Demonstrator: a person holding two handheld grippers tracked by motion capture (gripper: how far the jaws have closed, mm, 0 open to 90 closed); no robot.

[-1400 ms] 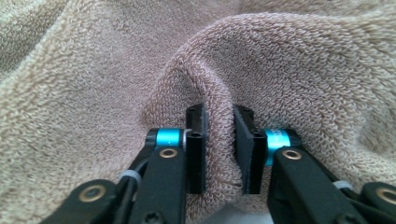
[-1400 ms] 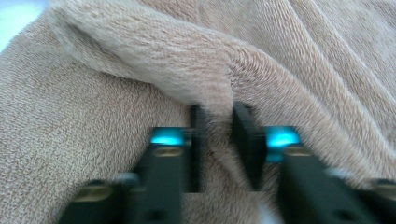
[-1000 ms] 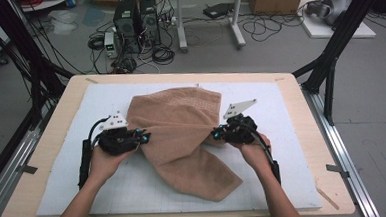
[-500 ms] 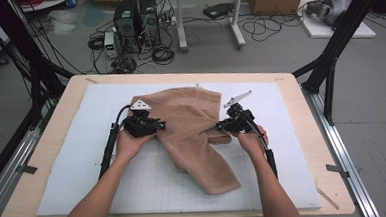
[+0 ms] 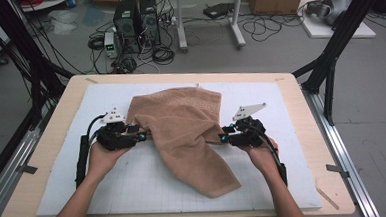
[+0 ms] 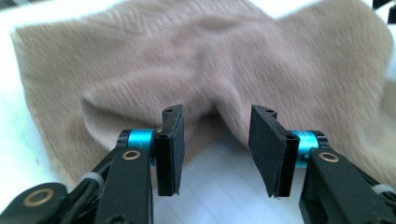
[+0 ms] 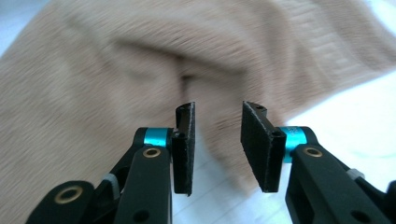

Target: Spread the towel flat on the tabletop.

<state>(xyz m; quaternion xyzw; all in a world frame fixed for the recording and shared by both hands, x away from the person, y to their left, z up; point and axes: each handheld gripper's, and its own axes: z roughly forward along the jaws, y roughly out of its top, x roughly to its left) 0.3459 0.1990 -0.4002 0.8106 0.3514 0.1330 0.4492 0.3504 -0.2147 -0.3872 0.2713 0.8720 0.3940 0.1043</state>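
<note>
My left tool (image 5: pixel 141 136) and right tool (image 5: pixel 223 137), jaws just opening with nothing pinched, flank the brown towel (image 5: pixel 185 134) on the table (image 5: pixel 290 86), its long axis running toward my right hand.

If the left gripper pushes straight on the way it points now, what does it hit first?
Most likely the brown towel. The left gripper has just been opening, with nothing clamped between its jaws, and the towel's folded edge lies directly ahead on the white mat. How much gap remains is hard to judge.
</note>
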